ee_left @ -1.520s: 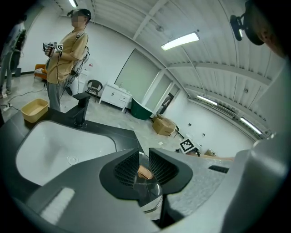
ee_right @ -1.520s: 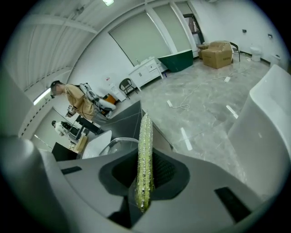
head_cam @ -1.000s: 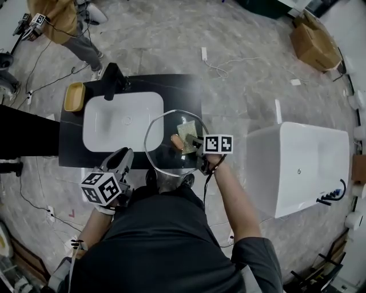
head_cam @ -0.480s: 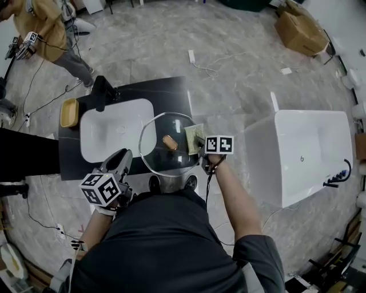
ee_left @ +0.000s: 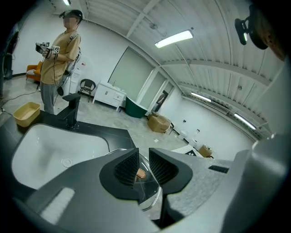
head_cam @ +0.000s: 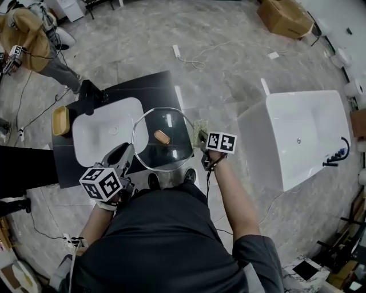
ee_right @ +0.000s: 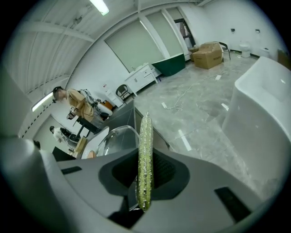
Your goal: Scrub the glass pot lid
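Observation:
The round glass pot lid [head_cam: 150, 150] with a wooden knob [head_cam: 162, 137] is held up over the black counter's right edge. My left gripper [head_cam: 127, 153] is shut on the lid's left rim; in the left gripper view the jaws [ee_left: 140, 164] pinch the glass lid [ee_left: 152, 196] and the knob [ee_left: 141, 173] shows between them. My right gripper [head_cam: 202, 138] is shut on a green scrub pad [head_cam: 200, 126], which sits at the lid's right rim. In the right gripper view the scrub pad [ee_right: 144, 159] stands edge-on between the jaws, with the lid [ee_right: 117, 139] just left of it.
A white basin [head_cam: 103, 131] is set in the black counter [head_cam: 151, 86], with a black faucet [head_cam: 88, 91] and a yellow tray [head_cam: 60, 120] at its far end. A white bathtub [head_cam: 297, 134] stands to the right. A person [head_cam: 26, 31] stands at the far left; a cardboard box [head_cam: 283, 16] lies beyond.
The scrub pad has slid right across the lid, from beside the knob to the right rim. The left gripper keeps its hold on the lid. The head view has shifted.

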Demonstrator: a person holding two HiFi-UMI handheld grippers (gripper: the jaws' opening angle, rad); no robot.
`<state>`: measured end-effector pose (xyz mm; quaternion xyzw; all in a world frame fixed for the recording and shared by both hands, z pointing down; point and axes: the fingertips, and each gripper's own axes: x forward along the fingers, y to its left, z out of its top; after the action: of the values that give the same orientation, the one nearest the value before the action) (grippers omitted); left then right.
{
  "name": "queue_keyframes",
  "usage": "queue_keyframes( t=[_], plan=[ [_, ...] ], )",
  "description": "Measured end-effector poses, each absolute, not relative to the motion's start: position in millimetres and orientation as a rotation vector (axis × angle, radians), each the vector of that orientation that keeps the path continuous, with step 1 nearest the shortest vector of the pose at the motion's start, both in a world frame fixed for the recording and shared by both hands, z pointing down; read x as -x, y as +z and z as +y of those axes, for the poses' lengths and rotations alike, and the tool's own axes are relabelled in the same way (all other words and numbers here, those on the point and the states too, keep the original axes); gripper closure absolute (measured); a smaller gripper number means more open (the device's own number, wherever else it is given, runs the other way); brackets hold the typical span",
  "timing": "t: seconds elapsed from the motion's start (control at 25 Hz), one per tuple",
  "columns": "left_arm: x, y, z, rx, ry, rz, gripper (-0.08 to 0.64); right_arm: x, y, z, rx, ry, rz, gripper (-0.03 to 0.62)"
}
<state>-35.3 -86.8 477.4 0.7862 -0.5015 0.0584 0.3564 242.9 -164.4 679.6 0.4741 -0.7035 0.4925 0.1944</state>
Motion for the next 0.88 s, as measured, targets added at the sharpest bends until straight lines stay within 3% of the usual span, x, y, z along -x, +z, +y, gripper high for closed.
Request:
queue_keyframes(
  t=[0.28, 0.64, 0.88],
  plan=[
    [31.9, 494.0, -82.9, -1.991, 0.165, -1.247, 0.489, -176.0, 653.8, -100.4, -1.149, 1.490, -2.141, 0.537],
    [66.0, 517.1, -65.8, -1.893, 0.192, -1.301, 0.489, -65.6, 662.1, -37.0, -0.847, 1.359, -2.257, 0.537],
    [73.5, 512.7, -67.1, -1.891, 0.179, -1.327, 0.489, -60.8, 679.1, -43.3, -0.870, 1.273, -2.218, 0.537]
  ],
)
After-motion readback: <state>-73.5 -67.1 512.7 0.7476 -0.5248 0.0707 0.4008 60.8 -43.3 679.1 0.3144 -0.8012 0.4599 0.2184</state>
